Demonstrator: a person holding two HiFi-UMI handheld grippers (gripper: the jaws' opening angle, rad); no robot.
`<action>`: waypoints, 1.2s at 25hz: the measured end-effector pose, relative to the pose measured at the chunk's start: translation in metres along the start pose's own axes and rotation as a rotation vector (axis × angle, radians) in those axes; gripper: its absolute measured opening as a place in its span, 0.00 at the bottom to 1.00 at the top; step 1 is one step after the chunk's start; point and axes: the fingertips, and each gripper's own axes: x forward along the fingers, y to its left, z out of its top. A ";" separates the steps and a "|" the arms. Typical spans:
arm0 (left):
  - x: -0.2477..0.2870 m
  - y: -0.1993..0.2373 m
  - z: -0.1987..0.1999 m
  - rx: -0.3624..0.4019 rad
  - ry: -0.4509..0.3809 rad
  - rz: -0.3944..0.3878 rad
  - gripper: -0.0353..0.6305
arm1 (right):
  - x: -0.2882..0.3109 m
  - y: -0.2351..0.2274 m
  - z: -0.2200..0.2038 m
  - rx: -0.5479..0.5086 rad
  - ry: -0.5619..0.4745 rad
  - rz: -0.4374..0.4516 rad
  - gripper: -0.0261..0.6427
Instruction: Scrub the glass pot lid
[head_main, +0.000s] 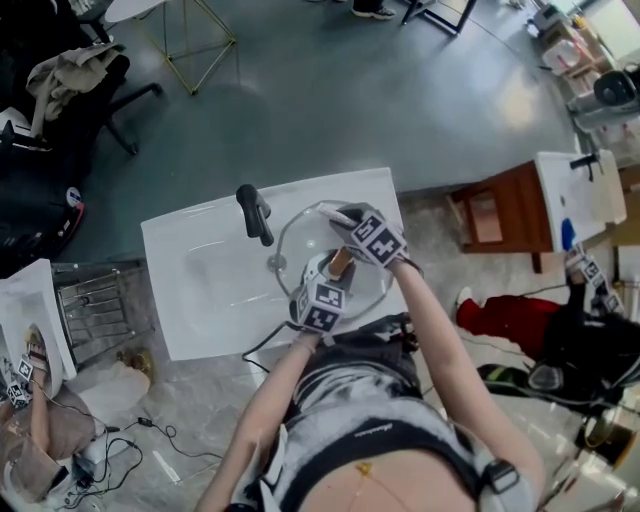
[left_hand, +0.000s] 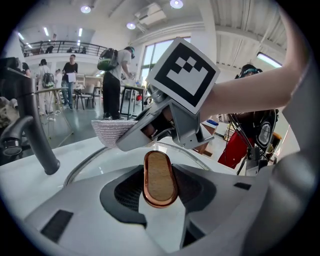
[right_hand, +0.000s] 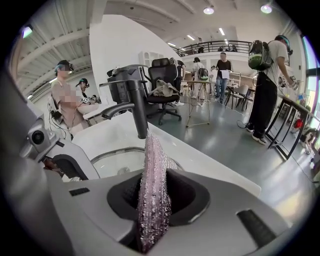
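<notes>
The left tool (left_hand: 160, 186) was clamped on the wood-topped, copper-rimmed knob (left_hand: 160, 172) of the glass pot lid (left_hand: 95, 156), its two jaws pressing the oval knob from either side. The right tool (right_hand: 154, 202) was pinching a silvery scouring cloth (right_hand: 151, 160), which stood up in a narrow fold between its jaws and pointed toward the far side of the sink. Seen from the left tool's camera, the right tool sat just beyond the knob, over the lid's far half, with the cloth sticking out of its tip to the left above the glass. The head view showed the lid resting in the basin of a white sink (head_main: 200, 270), toward its right side, with the black faucet (head_main: 255, 213) just to the lid's left. Both of the person's forearms reached in from the near edge, the left one lower and the right one crossing above it. Grey floor stretched beyond the sink, with a black office chair (head_main: 95, 95) at the far left and a brown wooden cabinet (head_main: 505, 215) to the right. Several people (right_hand: 265, 80) stood among desks in the hall behind.
</notes>
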 end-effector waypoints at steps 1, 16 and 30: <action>0.000 -0.001 0.000 0.000 0.002 -0.001 0.32 | 0.001 0.001 0.002 -0.006 0.002 0.004 0.17; 0.000 0.001 0.000 0.001 0.005 -0.001 0.32 | 0.012 0.035 0.009 -0.107 0.020 0.209 0.17; -0.057 0.021 -0.006 -0.153 -0.086 -0.050 0.41 | 0.013 0.035 0.007 -0.103 -0.001 0.178 0.18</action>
